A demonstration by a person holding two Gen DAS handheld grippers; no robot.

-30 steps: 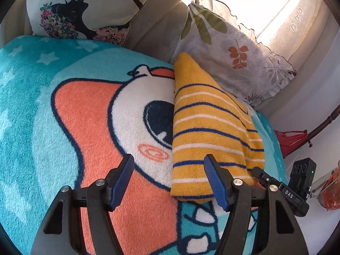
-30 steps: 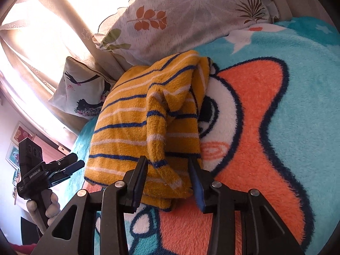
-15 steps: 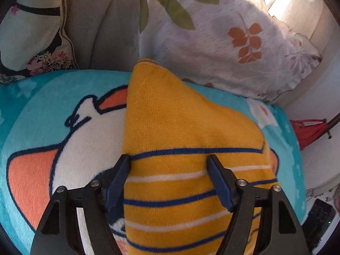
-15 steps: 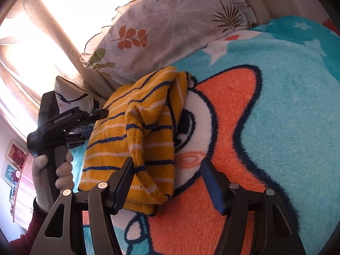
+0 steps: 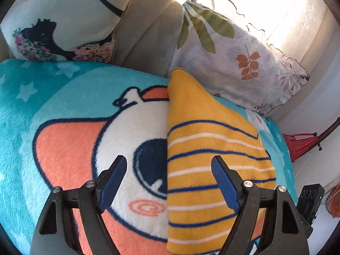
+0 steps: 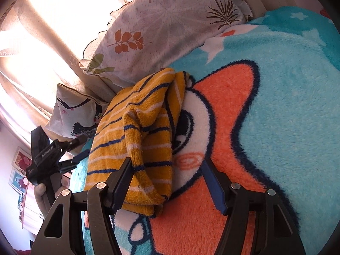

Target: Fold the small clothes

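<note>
Lying folded on blanket (image 5: 63, 131), sweater (image 5: 204, 148) shows loose sleeve only in R view; both grippers' fingers spread, empty.

only readable-ish thing is white lettering along the side of the left gripper (image 6: 79, 150) over at 9 o'clock in the right wrist view, too small to make out for sure, and there's nothing legible anywhere else
</note>
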